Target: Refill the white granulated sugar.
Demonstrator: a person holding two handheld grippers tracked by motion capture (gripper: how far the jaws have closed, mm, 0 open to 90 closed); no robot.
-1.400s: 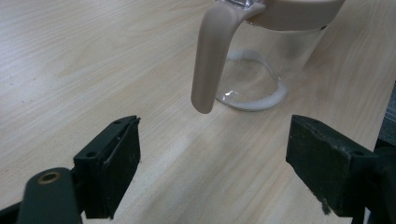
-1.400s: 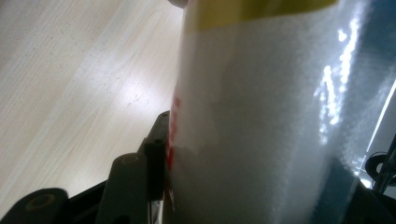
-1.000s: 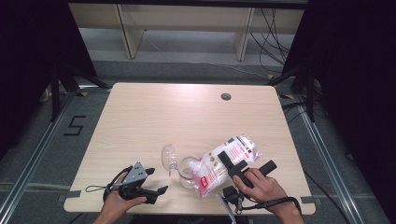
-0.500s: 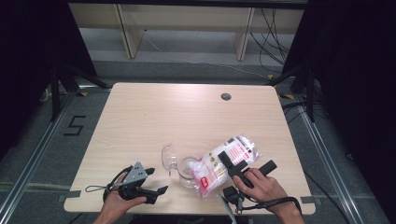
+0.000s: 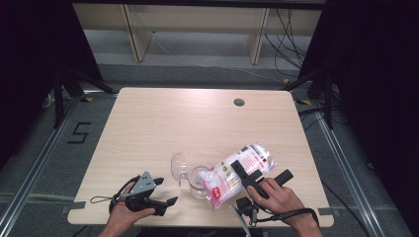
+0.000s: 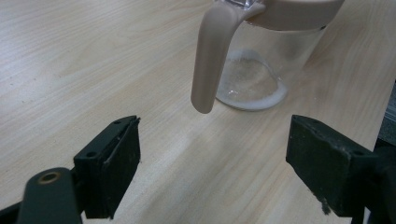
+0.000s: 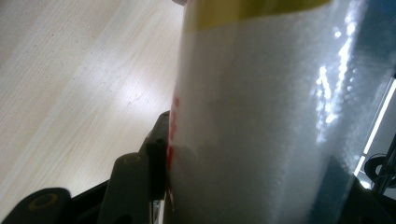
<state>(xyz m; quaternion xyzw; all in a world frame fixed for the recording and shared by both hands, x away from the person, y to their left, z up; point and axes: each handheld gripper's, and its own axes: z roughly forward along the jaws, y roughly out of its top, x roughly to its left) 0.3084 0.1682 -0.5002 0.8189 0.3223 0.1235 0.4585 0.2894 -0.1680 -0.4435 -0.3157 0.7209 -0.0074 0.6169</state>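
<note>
While the right gripper clamps a plastic bag of white grains at the near right of the tabletop, the bag lies tilted with its low end toward the mouth of a clear glass jug. That tilt looks chosen to let the grains run down into the jug; the left gripper view shows a thin white layer already on its bottom. In the right gripper view the bag is pressed between the jaws, squeezed about half way in.

At the near left, the left gripper rests low by the tabletop's edge with its jaws wide apart and nothing between them. It points at the jug, whose beige handle hangs toward it, probably so it can steady the jug if needed.

Just left of the jug's mouth, its clear lid stands open, hinged back out of the way.

Farther off, a small round dark hole sits in the bare wood.

Counted: two grippers, one bag, one jug, one lid, one hole.
</note>
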